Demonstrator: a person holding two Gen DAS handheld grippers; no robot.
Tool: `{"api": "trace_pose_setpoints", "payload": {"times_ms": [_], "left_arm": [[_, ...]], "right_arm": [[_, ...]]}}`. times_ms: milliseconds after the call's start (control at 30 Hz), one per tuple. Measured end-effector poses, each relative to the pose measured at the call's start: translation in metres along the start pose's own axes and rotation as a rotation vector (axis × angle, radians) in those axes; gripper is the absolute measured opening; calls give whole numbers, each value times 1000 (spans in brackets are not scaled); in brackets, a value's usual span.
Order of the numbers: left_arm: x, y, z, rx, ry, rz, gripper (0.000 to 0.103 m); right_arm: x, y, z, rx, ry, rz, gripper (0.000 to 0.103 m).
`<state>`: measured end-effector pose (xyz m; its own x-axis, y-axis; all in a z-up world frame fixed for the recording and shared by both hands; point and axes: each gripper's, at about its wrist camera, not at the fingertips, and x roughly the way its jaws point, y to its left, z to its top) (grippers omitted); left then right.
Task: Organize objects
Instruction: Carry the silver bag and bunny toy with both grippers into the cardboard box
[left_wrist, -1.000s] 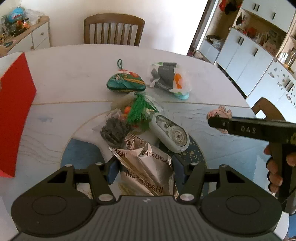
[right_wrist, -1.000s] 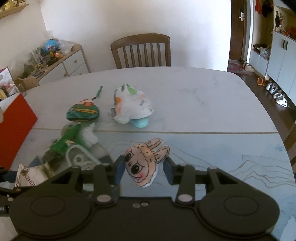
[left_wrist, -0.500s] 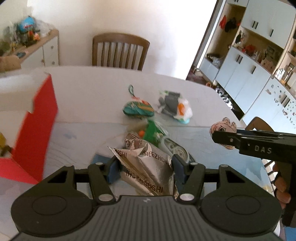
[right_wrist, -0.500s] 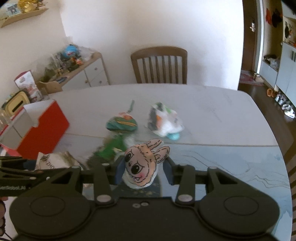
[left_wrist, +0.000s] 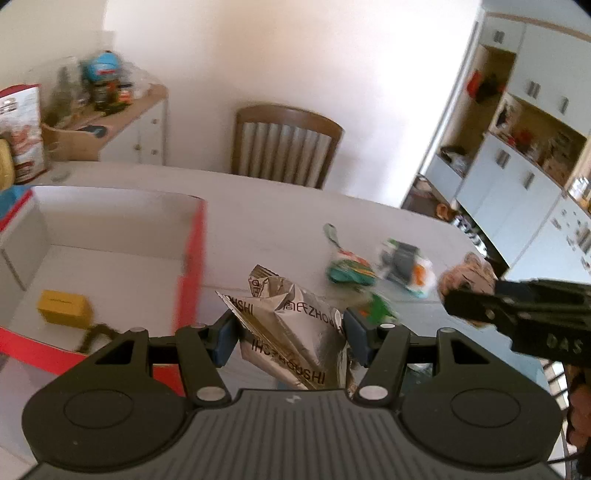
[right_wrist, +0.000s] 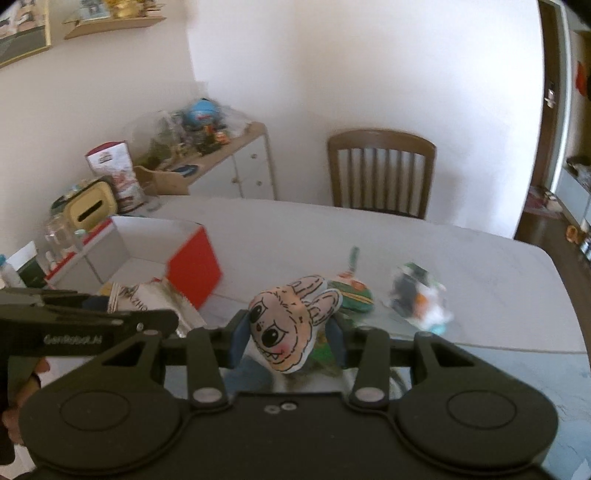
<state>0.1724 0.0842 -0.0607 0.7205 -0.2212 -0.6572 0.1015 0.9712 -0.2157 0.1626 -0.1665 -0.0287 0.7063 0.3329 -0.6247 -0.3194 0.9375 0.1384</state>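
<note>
My left gripper (left_wrist: 288, 338) is shut on a crumpled silver snack bag (left_wrist: 291, 332) and holds it in the air, right of the open red box (left_wrist: 192, 258). The box has white inner walls and holds a yellow block (left_wrist: 62, 312). My right gripper (right_wrist: 288, 341) is shut on a pink bunny-face plush (right_wrist: 288, 328), above the table. The right gripper also shows at the right of the left wrist view (left_wrist: 517, 317), and the left gripper at the left of the right wrist view (right_wrist: 85, 328). The red box (right_wrist: 192, 266) lies to the left there.
On the white table (right_wrist: 406, 251) lie a green pouch (left_wrist: 349, 271), a white plastic bag with a toy (left_wrist: 406, 267) and a green item (left_wrist: 378, 310). A wooden chair (left_wrist: 284, 147) stands behind the table. A cluttered sideboard (right_wrist: 221, 162) stands at the left, cabinets (left_wrist: 517, 177) at the right.
Both grippers rose and swung left with their loads. The red box now shows its open inside, and the left-over items lie farther right and lower.
</note>
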Motion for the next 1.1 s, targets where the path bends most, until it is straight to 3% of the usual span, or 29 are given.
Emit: {"api": "trace_pose_setpoints", "payload": {"times_ms": [667, 867, 1100], "left_arm": [[-40, 151, 56, -101, -82, 179, 60], [-23, 189, 63, -116, -57, 222, 60], [15, 208, 64, -99, -1, 236, 60]], "right_arm": [[39, 115, 40, -85, -25, 81, 43], [68, 153, 47, -123, 15, 120, 43], [117, 186, 48, -157, 89, 122, 43]]}}
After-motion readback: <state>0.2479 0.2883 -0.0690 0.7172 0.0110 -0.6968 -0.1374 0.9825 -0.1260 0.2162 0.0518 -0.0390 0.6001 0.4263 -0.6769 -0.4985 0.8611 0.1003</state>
